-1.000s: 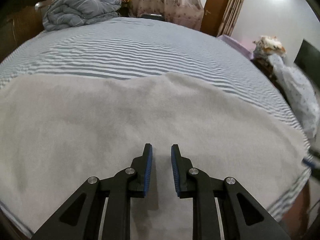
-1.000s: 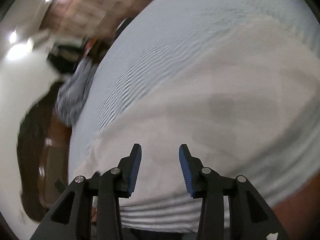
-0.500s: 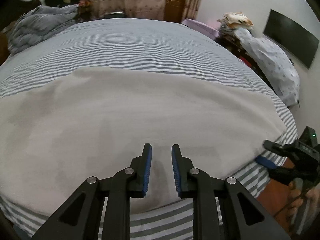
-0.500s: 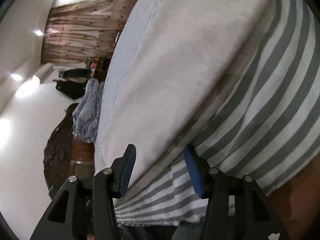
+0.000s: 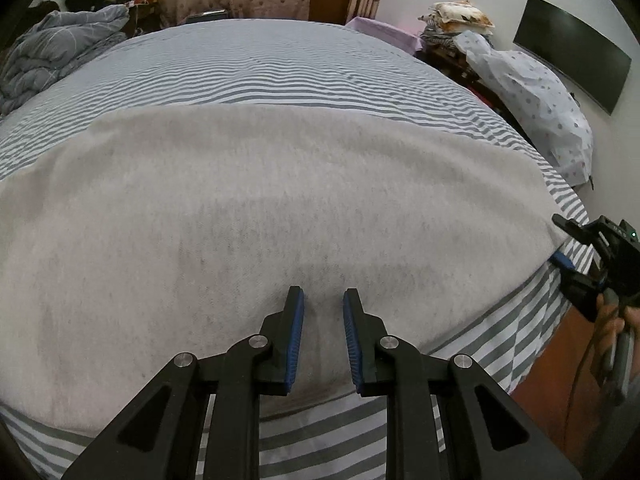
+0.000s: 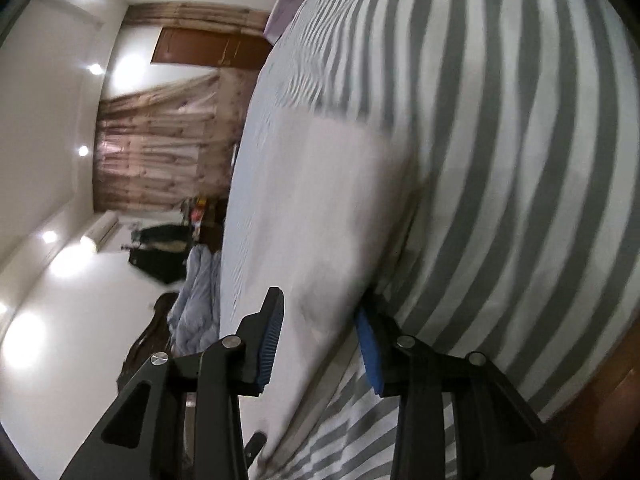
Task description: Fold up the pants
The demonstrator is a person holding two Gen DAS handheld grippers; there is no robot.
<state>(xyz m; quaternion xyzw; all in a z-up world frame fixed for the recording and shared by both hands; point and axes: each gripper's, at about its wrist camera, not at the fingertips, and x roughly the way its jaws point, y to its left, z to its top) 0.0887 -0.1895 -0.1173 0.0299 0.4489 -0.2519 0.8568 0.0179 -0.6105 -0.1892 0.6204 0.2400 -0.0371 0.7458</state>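
Note:
The pale grey pants (image 5: pixel 256 216) lie spread flat across the near part of the striped bed (image 5: pixel 256 68). My left gripper (image 5: pixel 323 300) is open and empty, hovering just over the pants near the bed's front edge. My right gripper (image 6: pixel 320 312) is open, turned on its side, with the right end of the pants (image 6: pixel 320 208) between its fingers; one finger sits under the fabric edge. The right gripper also shows in the left wrist view (image 5: pixel 576 256) at the pants' right corner.
A rumpled blue-grey duvet (image 5: pixel 48 52) lies at the bed's far left. Piled bedding and a covered bundle (image 5: pixel 532 92) stand right of the bed, under a wall TV (image 5: pixel 572 68). A wooden bed frame (image 5: pixel 560 360) runs along the front right edge.
My right gripper has swung to the pants' right end and slid around the fabric edge. My left gripper has drawn back toward the bed's front edge.

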